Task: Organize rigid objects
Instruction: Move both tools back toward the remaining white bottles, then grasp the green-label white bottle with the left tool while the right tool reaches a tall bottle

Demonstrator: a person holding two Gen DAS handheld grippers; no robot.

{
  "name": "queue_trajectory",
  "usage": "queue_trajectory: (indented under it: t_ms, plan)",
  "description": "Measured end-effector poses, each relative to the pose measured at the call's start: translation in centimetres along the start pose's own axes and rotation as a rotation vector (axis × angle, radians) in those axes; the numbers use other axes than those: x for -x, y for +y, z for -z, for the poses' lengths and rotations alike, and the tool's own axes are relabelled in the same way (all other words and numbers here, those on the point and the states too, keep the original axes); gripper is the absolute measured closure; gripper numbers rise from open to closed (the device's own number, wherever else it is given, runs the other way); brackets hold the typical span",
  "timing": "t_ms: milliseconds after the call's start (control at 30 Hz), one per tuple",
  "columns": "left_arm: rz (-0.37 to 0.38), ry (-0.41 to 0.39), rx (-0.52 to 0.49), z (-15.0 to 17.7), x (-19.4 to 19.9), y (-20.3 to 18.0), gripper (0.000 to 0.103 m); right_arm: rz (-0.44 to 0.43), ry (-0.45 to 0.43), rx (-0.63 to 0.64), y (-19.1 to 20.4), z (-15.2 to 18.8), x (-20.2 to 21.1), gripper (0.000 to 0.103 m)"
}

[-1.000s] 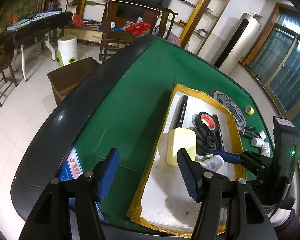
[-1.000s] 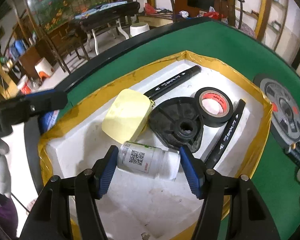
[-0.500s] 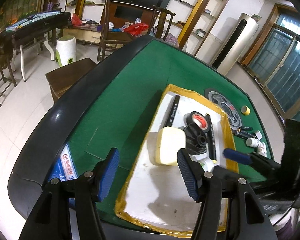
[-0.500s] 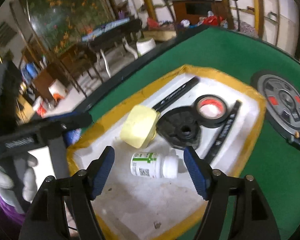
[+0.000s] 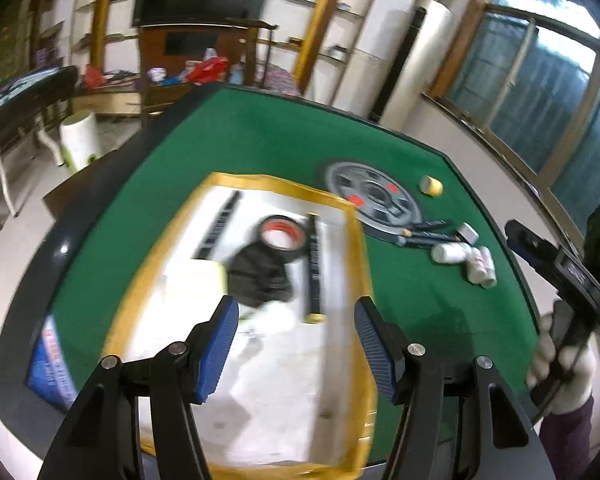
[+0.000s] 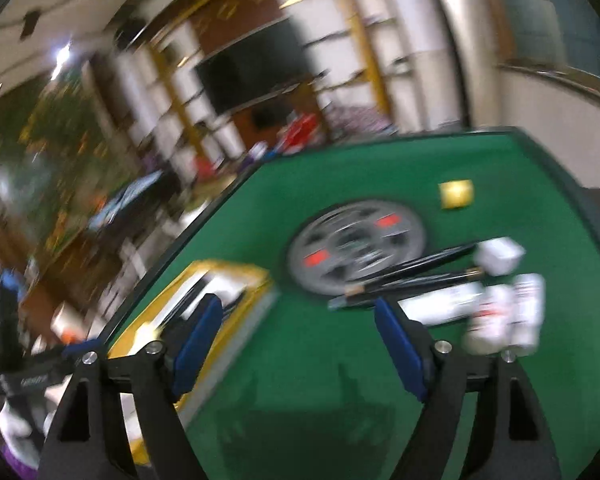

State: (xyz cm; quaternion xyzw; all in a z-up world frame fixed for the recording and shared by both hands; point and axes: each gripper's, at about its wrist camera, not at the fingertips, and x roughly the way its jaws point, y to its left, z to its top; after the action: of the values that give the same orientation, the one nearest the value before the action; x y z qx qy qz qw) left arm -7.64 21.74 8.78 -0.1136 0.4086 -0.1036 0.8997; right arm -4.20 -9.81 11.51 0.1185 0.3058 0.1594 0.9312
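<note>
Both grippers are empty now. A second ago the right gripper [image 6: 298, 344] bracketed the white bottle [image 5: 274, 316] inside the yellow-rimmed tray [image 5: 358, 264]; that bottle now lies released on the tray floor, near the black disc [image 5: 260, 276] and the tape roll [image 5: 280, 236]. The right gripper's fingers stand wide apart with nothing between them, and its view has swung away from the tray to the loose items on the green counter [image 6: 300, 392]: black pens [image 6: 412, 276] and small white bottles [image 6: 504, 316] beside the grey disc [image 6: 356, 246]. The left gripper [image 5: 294, 350] hovers over the tray, fingers also wide. One placement looks finished, and the next pick is probably from that cluster. Motion blur hides finer detail.
</note>
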Motion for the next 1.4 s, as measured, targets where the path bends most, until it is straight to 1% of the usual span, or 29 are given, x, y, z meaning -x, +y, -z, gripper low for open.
queue_trajectory:
  t_ms: [33,67,133,267,367,400,567,633,733,833,900,967,1033,1100,1167,1200,1233,1300,1400]
  plan:
    - [0.009,0.008,-0.009,0.0,-0.2,-0.7,0.039,0.025,-0.01,-0.031,-1.7,-0.2,0.3,0.025]
    - [0.017,0.017,-0.022,-0.1,-0.4,-1.5,0.039,0.052,-0.013,-0.087,-4.3,-0.4,0.4,0.025]
    - [0.026,0.026,-0.054,-0.3,-0.5,-3.2,0.039,0.078,-0.017,-0.187,-8.6,-0.4,0.4,0.025]
    - [0.028,0.049,-0.136,-0.6,-1.5,-7.2,0.04,0.166,-0.05,-0.334,-15.6,-0.2,-0.2,0.025]
    - [0.023,0.069,-0.2,-1.2,-3.0,-10.5,0.04,0.206,-0.078,-0.394,-18.8,0.1,-0.4,0.025]
    - [0.025,0.072,-0.222,-1.4,-3.5,-11.4,0.04,0.21,-0.09,-0.404,-19.4,0.2,-0.3,0.025]
    - [0.029,0.084,-0.352,-2.5,-7.6,-17.0,0.04,0.183,-0.108,-0.437,-20.4,0.7,0.1,0.025]
    - [0.031,0.106,-0.378,-2.8,-9.3,-18.6,0.04,0.182,-0.114,-0.436,-20.8,1.0,0.4,0.025]
    - [0.071,0.146,-0.393,-3.4,-12.0,-20.7,0.04,0.174,-0.108,-0.442,-21.0,1.2,0.4,0.025]
    - [0.083,0.147,-0.45,-3.8,-13.9,-23.0,0.04,0.167,-0.101,-0.445,-20.7,1.3,0.6,0.025]
    - [0.088,0.125,-0.536,-3.9,-15.1,-24.6,0.04,0.165,-0.1,-0.446,-20.7,1.4,0.6,0.025]
    - [0.076,0.107,-0.648,-3.7,-16.6,-26.1,0.04,0.164,-0.1,-0.445,-20.7,1.4,0.8,0.025]
    - [0.068,0.109,-0.726,-3.5,-17.9,-27.1,0.04,0.165,-0.098,-0.445,-20.7,1.4,0.8,0.025]
    - [0.066,0.13,-0.779,-3.1,-19.1,-27.7,0.04,0.164,-0.092,-0.443,-20.5,1.4,0.8,0.025]
    - [0.083,0.153,-0.796,-2.9,-19.8,-28.1,0.046,0.164,-0.085,-0.442,-20.5,1.4,0.8,0.025]
    - [0.087,0.17,-0.803,-2.8,-20.1,-28.2,0.055,0.161,-0.081,-0.443,-20.4,1.5,0.8,0.025]
    - [0.085,0.176,-0.812,-2.6,-20.3,-28.4,0.057,0.16,-0.078,-0.442,-20.4,1.4,0.7,0.025]
    - [0.073,0.163,-0.827,-2.5,-20.4,-28.7,0.057,0.158,-0.069,-0.438,-20.2,1.4,0.5,0.025]
    - [0.077,0.161,-0.81,-2.7,-20.6,-28.7,0.057,0.158,-0.058,-0.431,-20.0,1.2,0.1,0.025]
